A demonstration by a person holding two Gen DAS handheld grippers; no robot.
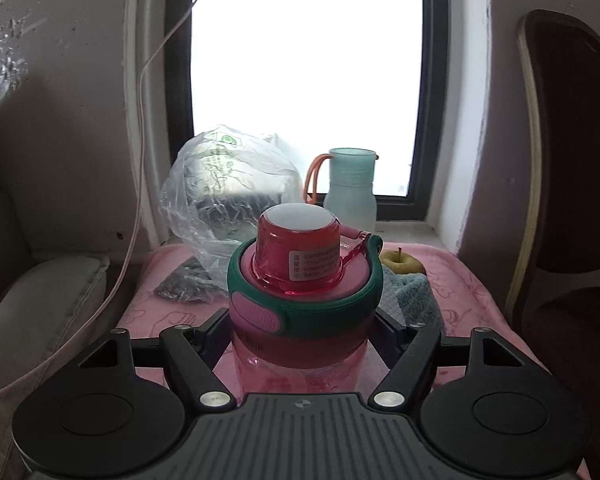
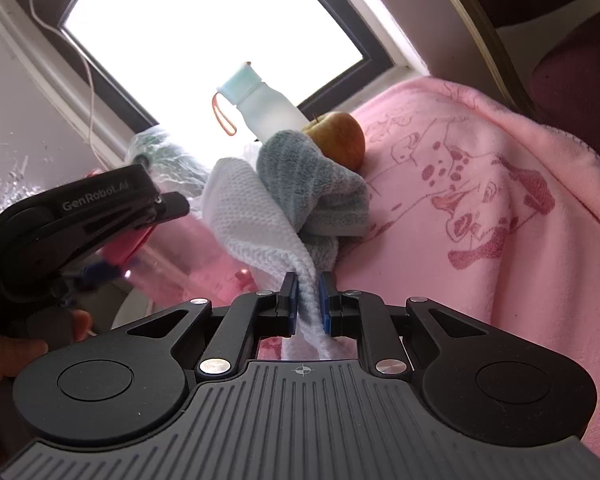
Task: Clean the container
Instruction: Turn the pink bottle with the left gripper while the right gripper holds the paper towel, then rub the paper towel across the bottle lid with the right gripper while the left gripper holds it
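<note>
A pink see-through bottle (image 1: 300, 264) with a red cap and a green carry band stands upright on the pink towel (image 1: 468, 292). My left gripper (image 1: 300, 332) is shut on its body just below the band, one finger on each side. In the right wrist view the same bottle (image 2: 204, 256) shows low on the left, beside the left gripper's body (image 2: 100, 208) and a hand (image 2: 16, 360). My right gripper (image 2: 308, 300) is shut on a white and blue-grey cloth (image 2: 252, 208). The cloth bunches up ahead of the pads, next to the bottle.
A frosted bottle with a teal lid (image 1: 350, 196) and an apple (image 1: 400, 262) sit behind, near the window sill. A crumpled plastic bag (image 1: 228, 184) lies at the back left. A dark chair (image 1: 572, 160) stands on the right. A thin cable (image 1: 140, 120) hangs on the left.
</note>
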